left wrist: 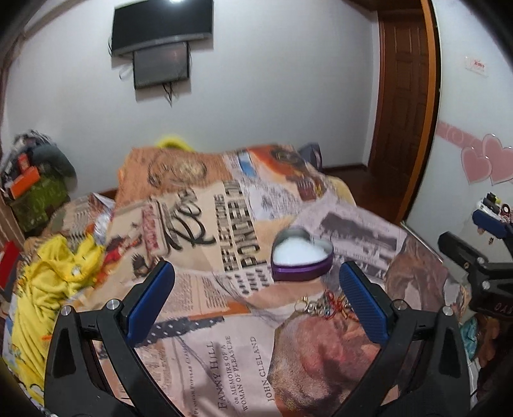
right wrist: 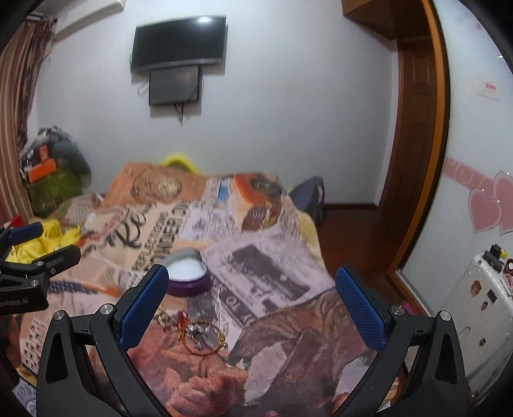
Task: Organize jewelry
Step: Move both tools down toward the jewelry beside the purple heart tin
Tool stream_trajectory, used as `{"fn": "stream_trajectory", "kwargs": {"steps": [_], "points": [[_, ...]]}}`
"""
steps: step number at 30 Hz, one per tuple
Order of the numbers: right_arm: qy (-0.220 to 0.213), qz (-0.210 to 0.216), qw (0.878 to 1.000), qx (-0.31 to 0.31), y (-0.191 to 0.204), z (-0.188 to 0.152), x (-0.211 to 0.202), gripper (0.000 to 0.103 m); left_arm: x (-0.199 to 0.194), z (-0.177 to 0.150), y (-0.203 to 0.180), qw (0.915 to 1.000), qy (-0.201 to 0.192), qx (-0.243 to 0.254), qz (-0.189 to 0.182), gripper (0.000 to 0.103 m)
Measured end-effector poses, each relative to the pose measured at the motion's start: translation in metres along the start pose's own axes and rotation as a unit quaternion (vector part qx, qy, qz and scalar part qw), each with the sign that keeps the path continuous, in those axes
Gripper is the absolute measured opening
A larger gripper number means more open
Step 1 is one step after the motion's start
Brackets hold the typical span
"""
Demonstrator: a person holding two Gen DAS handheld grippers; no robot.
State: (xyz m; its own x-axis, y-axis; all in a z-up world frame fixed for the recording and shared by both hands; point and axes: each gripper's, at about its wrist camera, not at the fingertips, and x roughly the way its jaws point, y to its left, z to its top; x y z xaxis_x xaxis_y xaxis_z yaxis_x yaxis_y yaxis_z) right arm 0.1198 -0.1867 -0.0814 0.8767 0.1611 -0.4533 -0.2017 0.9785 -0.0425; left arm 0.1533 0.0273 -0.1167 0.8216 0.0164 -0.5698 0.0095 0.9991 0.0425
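Both wrist cams sit above the near end of the bed, looking forward and slightly down along their fingers toward the far wall.

Left wrist cam: the newsprint-pattern blanket [left wrist: 205, 243] fills the lower half, the heart-shaped tin [left wrist: 301, 256] sits right of centre, and the right gripper [left wrist: 474, 253] pokes in at the right edge.

Right wrist cam: set further right, so the tin [right wrist: 187, 276] lands left of centre and the left gripper [right wrist: 32, 247] shows at the left edge.

Shared: blanket, tin, jewelry pile [left wrist: 323, 304] [right wrist: 195, 330], wall TV [left wrist: 162, 24] [right wrist: 179, 43], wooden door [left wrist: 404, 96] [right wrist: 416, 122].
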Motion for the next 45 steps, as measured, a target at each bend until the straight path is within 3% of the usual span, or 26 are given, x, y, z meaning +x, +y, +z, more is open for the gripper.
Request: {"fn": "stream_trajectory", "kwargs": {"steps": [4, 9, 12, 16, 19, 25, 29, 33, 38, 45], "points": [[0.043, 0.014, 0.999, -0.002, 0.003, -0.013, 0.026, 0.103, 0.031, -0.006, 0.004, 0.9987, 0.047, -0.008, -0.017, 0.103], [0.084, 0.035, 0.996, 0.003, 0.005, -0.025, 0.052, 0.103, 0.070, -0.019, 0.002, 0.9932, 0.113, 0.020, -0.020, 0.103], [0.095, 0.038, 0.995, 0.002, 0.007, -0.032, 0.060, 0.102, 0.087, -0.030, -0.005, 0.9882, 0.146, 0.027, -0.037, 0.091], [0.113, 0.060, 0.992, 0.006, 0.011, -0.038, 0.071, 0.087, 0.104, -0.040, -0.012, 0.9821, 0.177, 0.038, -0.053, 0.077], [0.127, 0.078, 0.989, 0.011, 0.011, -0.042, 0.079, 0.070, 0.112, -0.043, -0.018, 0.9788, 0.187, 0.044, -0.071, 0.065], [0.151, 0.117, 0.982, 0.003, 0.024, -0.047, 0.089, 0.048, 0.123, -0.042, -0.022, 0.9733, 0.196, 0.039, -0.114, 0.052], [0.162, 0.129, 0.978, -0.011, 0.034, -0.051, 0.094, 0.043, 0.133, -0.043, -0.020, 0.9668, 0.210, 0.020, -0.145, 0.047], [0.172, 0.139, 0.975, -0.017, 0.038, -0.056, 0.101, 0.035, 0.137, -0.044, -0.023, 0.9602, 0.218, 0.010, -0.175, 0.036], [0.179, 0.144, 0.973, -0.005, 0.034, -0.058, 0.107, 0.027, 0.142, -0.045, -0.032, 0.9585, 0.219, 0.022, -0.181, 0.035], [0.184, 0.156, 0.970, 0.000, 0.035, -0.060, 0.110, 0.026, 0.151, -0.044, -0.033, 0.9575, 0.219, 0.019, -0.186, 0.034]]}}
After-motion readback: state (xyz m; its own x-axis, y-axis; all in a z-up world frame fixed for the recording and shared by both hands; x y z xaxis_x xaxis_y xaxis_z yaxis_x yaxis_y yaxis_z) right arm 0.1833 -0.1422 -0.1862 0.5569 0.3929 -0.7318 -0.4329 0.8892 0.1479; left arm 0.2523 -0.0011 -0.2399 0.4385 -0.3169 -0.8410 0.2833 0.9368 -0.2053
